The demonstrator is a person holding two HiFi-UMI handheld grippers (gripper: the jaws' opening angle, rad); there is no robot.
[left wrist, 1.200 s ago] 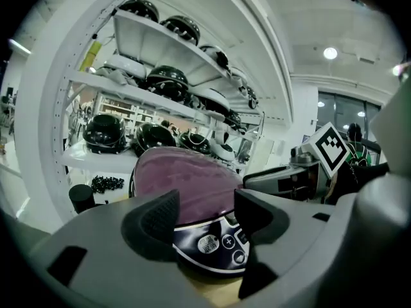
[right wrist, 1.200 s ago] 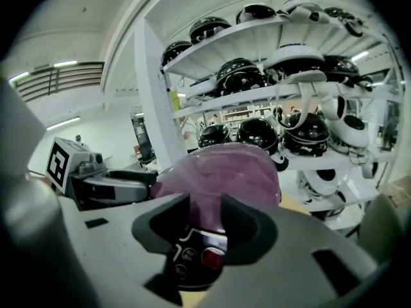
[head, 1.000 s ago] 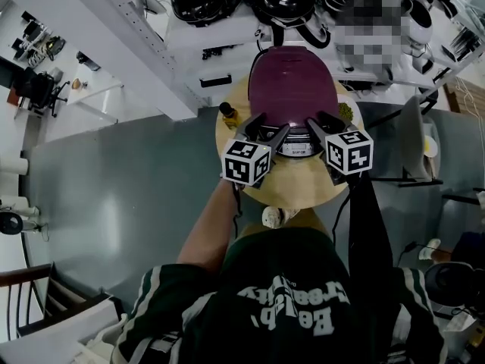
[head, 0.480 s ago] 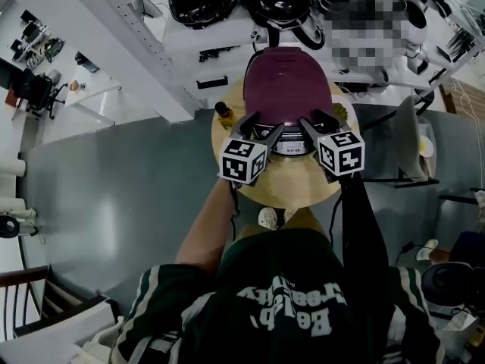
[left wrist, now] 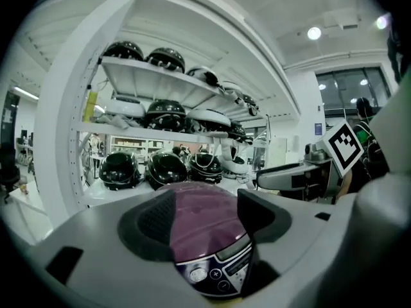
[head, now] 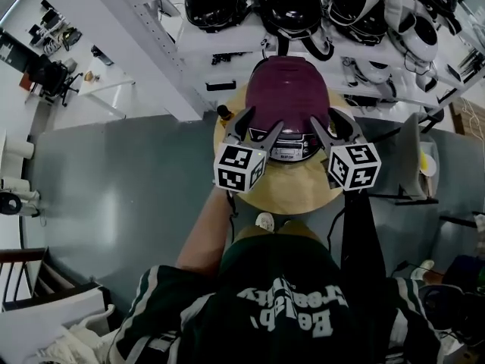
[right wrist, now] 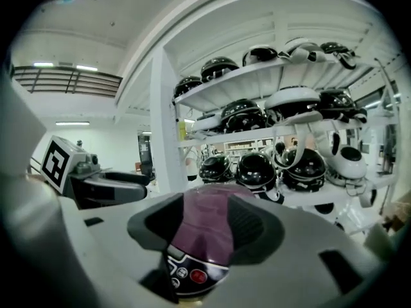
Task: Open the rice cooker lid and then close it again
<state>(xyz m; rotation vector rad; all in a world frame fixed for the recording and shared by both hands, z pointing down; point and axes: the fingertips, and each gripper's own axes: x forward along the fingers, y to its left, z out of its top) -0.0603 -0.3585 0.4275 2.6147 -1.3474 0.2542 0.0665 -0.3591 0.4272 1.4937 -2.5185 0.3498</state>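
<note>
Near edge of the round tabletop: bare wood, both grippers held over it, pointing away from the person.

Left gripper: jaws spread wide, nothing between the pads. Its own view looks through the gap onto the purple dome and the front panel. It sits at the cooker's front-left shoulder, just beside it; contact cannot be told.

Right gripper: also wide open and empty, at the front-right shoulder, about as close as the left. Neither hand is clearly nearer.

Rice cooker: on the far half of the tabletop, reaching its far edge, straight ahead of and between the two grippers. The control panel faces the near edge, so the front-to-back axis runs away from the person, and the hinge is probably at the far side.

Lid: down and shut, so the inside of the pot is not visible. The opening step looks not yet done. No latch can be made out; it likely sits above the panel.

Left edge of the tabletop: a small dark bottle, near the left gripper.

Beyond the table: white shelving with black helmets.
</note>
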